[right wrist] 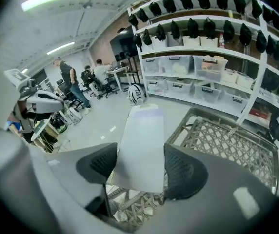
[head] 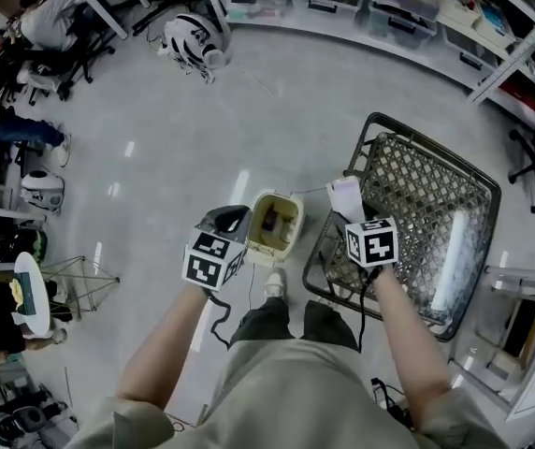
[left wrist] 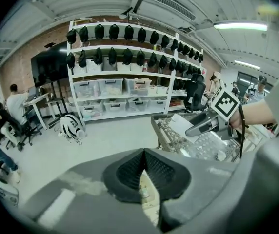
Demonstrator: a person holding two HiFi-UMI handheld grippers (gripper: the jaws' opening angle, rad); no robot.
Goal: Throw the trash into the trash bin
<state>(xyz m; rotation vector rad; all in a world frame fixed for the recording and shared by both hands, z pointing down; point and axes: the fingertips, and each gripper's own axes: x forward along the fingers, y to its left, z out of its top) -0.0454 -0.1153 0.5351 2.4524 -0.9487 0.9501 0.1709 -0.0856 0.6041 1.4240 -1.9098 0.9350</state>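
- Flat white rectangular paper packet, the trash: clamped by its two long edges between the pads of the right tool. It sticks out past the jaws, long axis in line with them.
- Head view: the packet hangs in the air over the near-left corner of the dark wire-mesh basket, not yet over the bin.
- Small cream plastic trash bin, open top, some scraps already inside. It stands on the grey floor just beside the basket's left edge, right ahead of the person's shoe.
- Key relation: the bin lies left of and below the packet, close by, and sits between the two tools. The right tool carries the packet, so my read is a short shift left over the bin mouth, then release.
- Left tool: jaws together at the tips, nothing between them. It hovers at the bin's left side, and the bin shows through the gap under its pads.
- Risk, as a guess: the packet is long against the small bin mouth and may catch the rim if dropped flat. Tipping it end-down looks safer.
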